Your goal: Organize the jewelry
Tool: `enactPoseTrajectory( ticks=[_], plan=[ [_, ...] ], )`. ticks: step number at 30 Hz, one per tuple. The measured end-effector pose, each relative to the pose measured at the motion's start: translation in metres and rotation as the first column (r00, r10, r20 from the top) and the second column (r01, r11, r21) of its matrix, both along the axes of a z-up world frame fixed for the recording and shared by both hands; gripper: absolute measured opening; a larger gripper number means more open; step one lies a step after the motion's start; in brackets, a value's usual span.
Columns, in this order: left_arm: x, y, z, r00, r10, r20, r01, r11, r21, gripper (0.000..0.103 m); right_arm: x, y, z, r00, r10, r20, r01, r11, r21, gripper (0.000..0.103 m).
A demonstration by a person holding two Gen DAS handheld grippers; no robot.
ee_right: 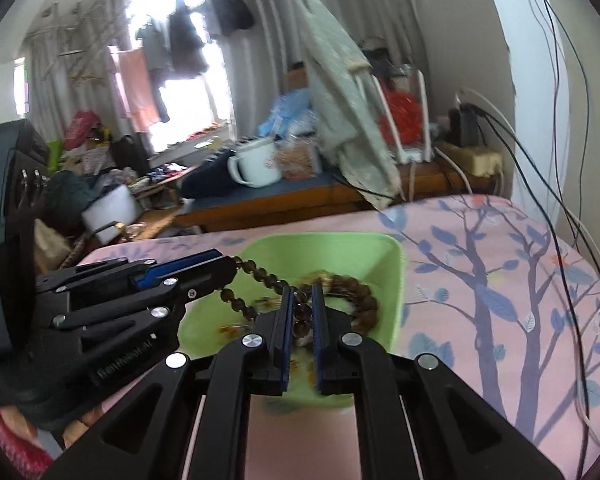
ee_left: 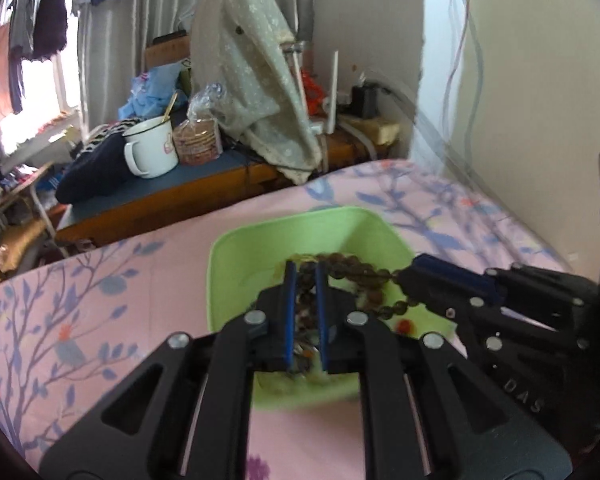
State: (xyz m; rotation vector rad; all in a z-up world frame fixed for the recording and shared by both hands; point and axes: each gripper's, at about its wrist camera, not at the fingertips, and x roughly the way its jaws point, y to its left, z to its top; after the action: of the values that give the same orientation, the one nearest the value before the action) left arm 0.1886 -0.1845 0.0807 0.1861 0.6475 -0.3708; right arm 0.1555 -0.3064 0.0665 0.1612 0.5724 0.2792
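While both hands hover over green tray (ee_left: 236, 256) on bed (ee_left: 100, 280), dark bead bracelet (ee_right: 260, 276) stretches crosswise between them; left gripper (ee_left: 305, 276) pinches one end; right gripper (ee_right: 302, 296) clamps other end.

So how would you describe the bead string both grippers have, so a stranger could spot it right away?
On the pink floral bedsheet sits a light green tray. The dark smoky bead string stretches above it between the left gripper and right gripper. The rounder brown bead bracelet lies loose in the tray.
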Motion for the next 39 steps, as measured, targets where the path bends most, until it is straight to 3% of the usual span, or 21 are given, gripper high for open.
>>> enactPoseTrajectory(
  ticks=[3, 5, 15, 24, 28, 33, 39],
  plan=[
    [0.015, -0.004, -0.021, 0.997, 0.063, -0.035, -0.061, 0.996, 0.066, 0.026, 0.012, -0.006, -0.015, 0.999, -0.05, -0.014, 0.05, 0.999, -0.006, 0.0],
    [0.015, 0.001, -0.026, 0.995, 0.09, -0.043, -0.088, 0.994, 0.062, 0.035, 0.009, -0.009, -0.018, 0.999, -0.051, -0.007, 0.051, 0.998, 0.031, 0.0],
    [-0.03, 0.04, -0.017, 0.982, 0.186, -0.007, -0.186, 0.982, 0.034, 0.045, -0.035, 0.011, -0.004, 0.999, -0.032, 0.012, 0.031, 0.998, 0.057, 0.004],
    [-0.082, 0.067, -0.028, 0.979, 0.192, -0.074, -0.192, 0.981, 0.008, 0.046, -0.107, 0.028, -0.029, 0.994, -0.101, -0.043, 0.105, 0.987, 0.123, 0.011],
    [-0.101, 0.07, -0.03, 0.98, 0.192, -0.051, -0.191, 0.981, 0.022, 0.056, -0.123, 0.04, -0.036, 0.994, -0.086, -0.066, 0.092, 0.991, 0.095, 0.011],
    [-0.119, 0.077, -0.031, 0.978, 0.206, -0.035, -0.205, 0.978, 0.028, 0.062, -0.141, 0.052, -0.031, 0.994, -0.108, -0.027, 0.11, 0.993, 0.05, 0.011],
    [-0.135, 0.08, -0.028, 0.974, 0.226, -0.004, -0.226, 0.974, 0.032, 0.081, -0.155, 0.062, -0.028, 0.99, -0.14, 0.021, 0.14, 0.99, -0.003, 0.011]
  ],
)
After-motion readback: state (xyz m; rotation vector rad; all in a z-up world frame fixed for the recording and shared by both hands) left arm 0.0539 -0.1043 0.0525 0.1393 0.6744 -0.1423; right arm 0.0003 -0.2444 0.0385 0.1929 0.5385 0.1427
